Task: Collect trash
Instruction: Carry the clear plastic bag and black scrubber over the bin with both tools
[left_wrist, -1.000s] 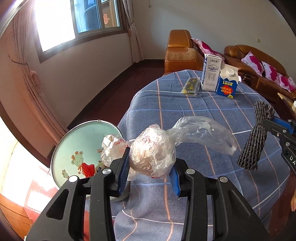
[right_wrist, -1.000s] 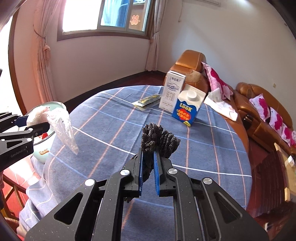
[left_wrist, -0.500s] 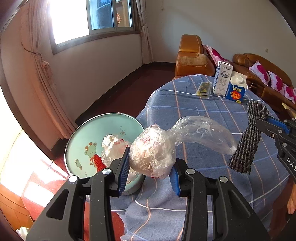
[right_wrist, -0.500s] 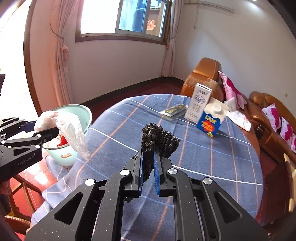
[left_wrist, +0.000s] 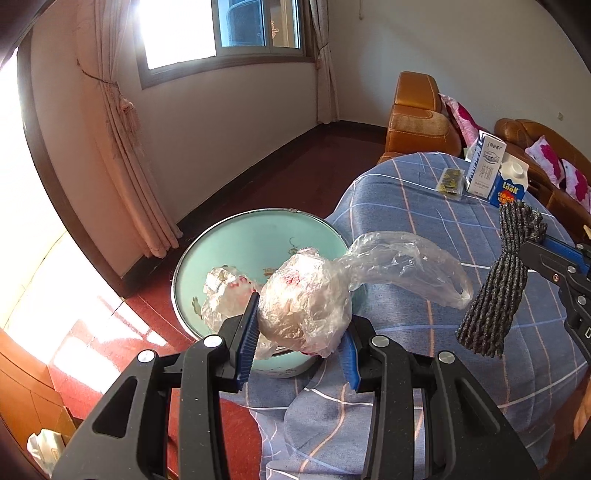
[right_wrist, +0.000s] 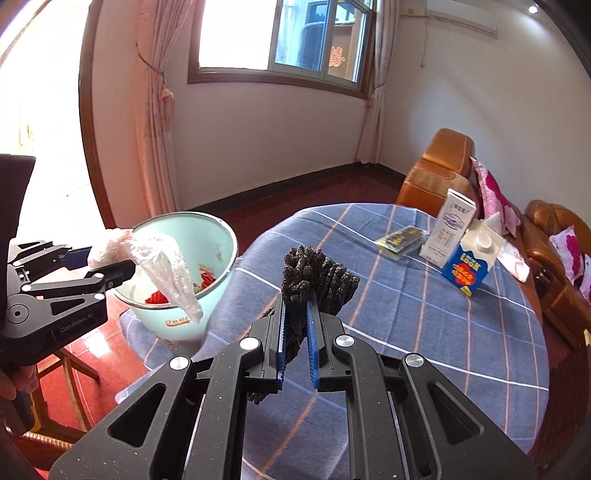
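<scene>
Jaws of the left gripper (left_wrist: 299, 332) clamp the plastic wad (left_wrist: 306, 299); right gripper (right_wrist: 295, 321) pinches the dark cloth (right_wrist: 317, 273); centre each over the basin (right_wrist: 221, 236) before releasing

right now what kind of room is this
Most likely a home living room: tan leather sofa with pink floral cushions, curtained window, and a round table under a blue checked cloth.

I see a home living room: a brown leather sofa (right_wrist: 439, 166) with pink cushions (right_wrist: 493, 195), curtained window (right_wrist: 295, 40), and a table under a checked cloth (right_wrist: 424, 314).
</scene>
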